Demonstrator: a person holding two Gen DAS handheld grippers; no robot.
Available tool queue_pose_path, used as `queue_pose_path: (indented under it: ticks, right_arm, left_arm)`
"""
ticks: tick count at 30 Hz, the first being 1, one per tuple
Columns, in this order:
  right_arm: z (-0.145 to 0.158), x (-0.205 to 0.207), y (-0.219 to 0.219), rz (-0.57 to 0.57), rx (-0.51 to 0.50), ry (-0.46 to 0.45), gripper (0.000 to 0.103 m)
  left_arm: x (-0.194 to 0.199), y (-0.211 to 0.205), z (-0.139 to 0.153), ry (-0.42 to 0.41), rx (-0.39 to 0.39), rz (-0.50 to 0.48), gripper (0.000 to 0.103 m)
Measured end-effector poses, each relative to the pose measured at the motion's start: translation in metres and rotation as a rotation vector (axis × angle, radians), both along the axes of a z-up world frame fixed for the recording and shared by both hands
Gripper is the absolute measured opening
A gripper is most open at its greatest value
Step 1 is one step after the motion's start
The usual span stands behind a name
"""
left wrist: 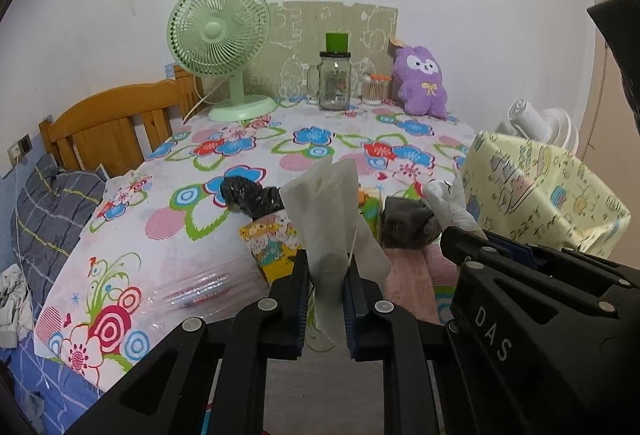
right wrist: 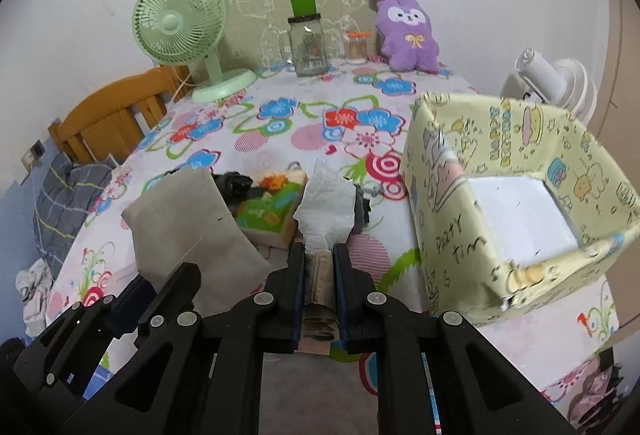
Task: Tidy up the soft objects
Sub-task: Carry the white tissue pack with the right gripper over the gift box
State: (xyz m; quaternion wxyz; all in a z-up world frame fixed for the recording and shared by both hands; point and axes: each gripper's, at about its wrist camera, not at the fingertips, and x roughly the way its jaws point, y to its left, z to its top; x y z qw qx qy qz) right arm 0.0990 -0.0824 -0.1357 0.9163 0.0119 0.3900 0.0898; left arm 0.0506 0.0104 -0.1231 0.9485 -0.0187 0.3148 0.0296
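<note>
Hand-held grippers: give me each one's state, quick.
Left hand-held gripper: closed on a beige cloth pouch.
Right hand-held gripper: closed on a crumpled white cloth.

The yellow box (right wrist: 516, 203) reads "HAPPY BIRTHDAY"; right claw (left wrist: 472, 235) reads "DAS".

On the floral tablecloth (right wrist: 280, 123): one green desk fan (right wrist: 178, 23), one glass jar (right wrist: 306, 47), one cotton-swab pot (right wrist: 356, 47), one purple plush (right wrist: 408, 35), one yellow paper-lined box (right wrist: 452, 235). Two white cloths: one flat (left wrist: 324, 203), one crumpled (right wrist: 326, 203).
</note>
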Motion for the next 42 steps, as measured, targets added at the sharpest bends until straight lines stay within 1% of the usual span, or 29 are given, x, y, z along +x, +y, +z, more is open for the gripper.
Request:
queue_pose_path:
  ticks: [8,11,15,20,30,42]
  right_arm:
    - [0.03,-0.01,-0.001,0.009,-0.007,-0.06,0.016]
    - [0.041,-0.014,-0.001,0.014,-0.008,-0.084,0.016]
    - [0.055,-0.019,-0.003,0.018,-0.009,-0.114,0.016]
    - [0.068,-0.023,-0.007,0.024,-0.008,-0.14,0.016]
    - [0.082,-0.023,-0.016,0.028,-0.004,-0.165,0.016]
    - [0.092,-0.014,-0.043,-0.005,0.003,-0.185,0.016]
  left_arm:
    - [-0.006,-0.001,0.025,-0.038,-0.016,-0.021,0.013]
    - [-0.007,-0.001,0.035,-0.043,-0.037,-0.032,0.013]
    - [-0.01,-0.004,0.047,-0.062,-0.034,-0.035,0.013]
    - [-0.012,-0.007,0.057,-0.059,-0.054,-0.038,0.014]
    - [-0.012,-0.019,0.069,-0.08,-0.043,-0.044,0.014]
    - [0.005,-0.046,0.078,-0.086,-0.044,-0.072,0.014]
